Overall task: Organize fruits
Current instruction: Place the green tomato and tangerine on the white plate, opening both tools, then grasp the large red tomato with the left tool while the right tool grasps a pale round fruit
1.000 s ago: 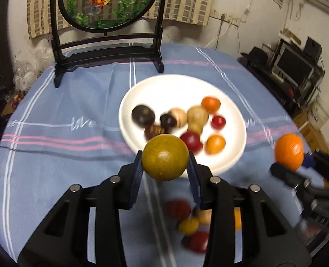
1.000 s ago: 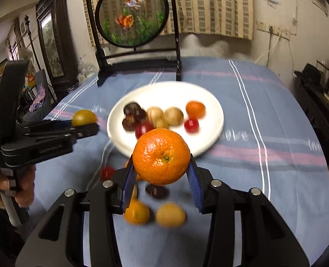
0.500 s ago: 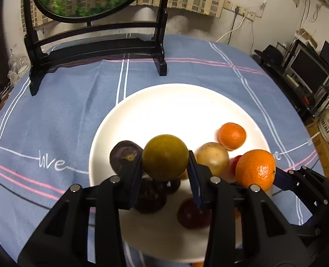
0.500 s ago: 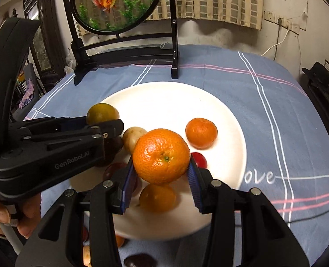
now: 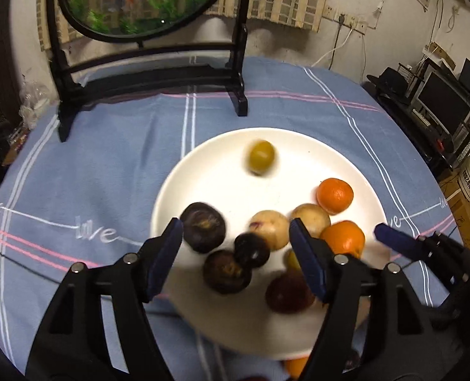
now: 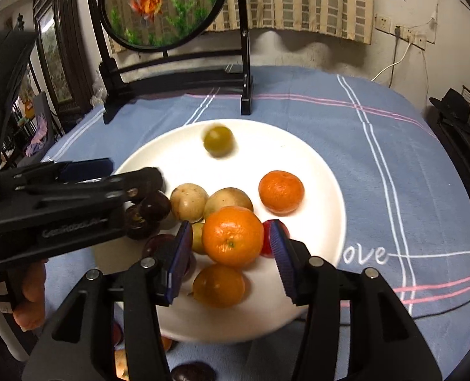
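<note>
My left gripper (image 5: 235,231) hangs over the near side of the white plate (image 5: 298,146), its jaws opening with nothing between them. The olive-green fruit (image 5: 261,157) lies blurred on the far part of the plate, clear of the pads. Under the left fingers sit dark purple fruits (image 5: 203,227) and tan ones (image 5: 268,228). My right gripper (image 6: 230,238) is opening too. The big orange (image 6: 232,236) is between its blue pads with a thin gap on each side, above a pile of fruit. A smaller orange (image 6: 281,192) lies beyond it.
A round fish picture on a black stand (image 5: 146,73) stands behind the plate. Several loose fruits (image 6: 190,373) lie on the blue cloth in front of the plate. A hand (image 6: 28,295) holds the left gripper (image 6: 130,171). Electronics (image 5: 441,101) crowd the room at the right.
Both grippers came forward over the plate. The left jaws opened and the green fruit dropped onto the far side of the plate. The right jaws widened off the orange.
</note>
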Motion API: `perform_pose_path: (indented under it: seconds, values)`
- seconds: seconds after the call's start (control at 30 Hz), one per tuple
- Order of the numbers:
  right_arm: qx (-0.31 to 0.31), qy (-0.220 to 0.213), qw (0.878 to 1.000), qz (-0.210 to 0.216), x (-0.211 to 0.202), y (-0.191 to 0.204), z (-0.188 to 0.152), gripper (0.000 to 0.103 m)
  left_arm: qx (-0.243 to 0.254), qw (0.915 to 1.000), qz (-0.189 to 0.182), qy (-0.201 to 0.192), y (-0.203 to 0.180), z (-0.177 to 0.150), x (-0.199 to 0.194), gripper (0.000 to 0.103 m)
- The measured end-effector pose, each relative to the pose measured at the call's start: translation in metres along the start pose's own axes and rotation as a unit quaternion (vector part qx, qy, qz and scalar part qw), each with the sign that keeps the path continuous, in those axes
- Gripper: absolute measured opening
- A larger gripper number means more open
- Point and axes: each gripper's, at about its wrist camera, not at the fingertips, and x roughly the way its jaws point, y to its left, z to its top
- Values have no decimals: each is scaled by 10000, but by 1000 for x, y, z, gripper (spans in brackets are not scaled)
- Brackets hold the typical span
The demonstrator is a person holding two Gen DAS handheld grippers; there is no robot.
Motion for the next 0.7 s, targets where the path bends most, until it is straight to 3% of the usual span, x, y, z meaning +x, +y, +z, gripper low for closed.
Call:
perform_pose_path:
  seconds: [0.17, 0.33, 0.5, 0.7]
  values:
    - [130, -101, 9999, -24, -29, -4, -14, 53, 135, 9997, 137, -172, 3, -24, -37, 79]
    - [358, -201, 9992, -12, -59, -8, -32, 57, 212, 9997, 105, -101, 2, -53, -62, 79]
    - [519, -238, 9983, -60, -84, -8, -73, 57, 293, 9994, 73, -170, -1, -83, -90, 84]
    - [712, 29, 9974, -58, -97, -11, -120, 58, 244, 9997, 8, -55, 3, -127, -106, 84]
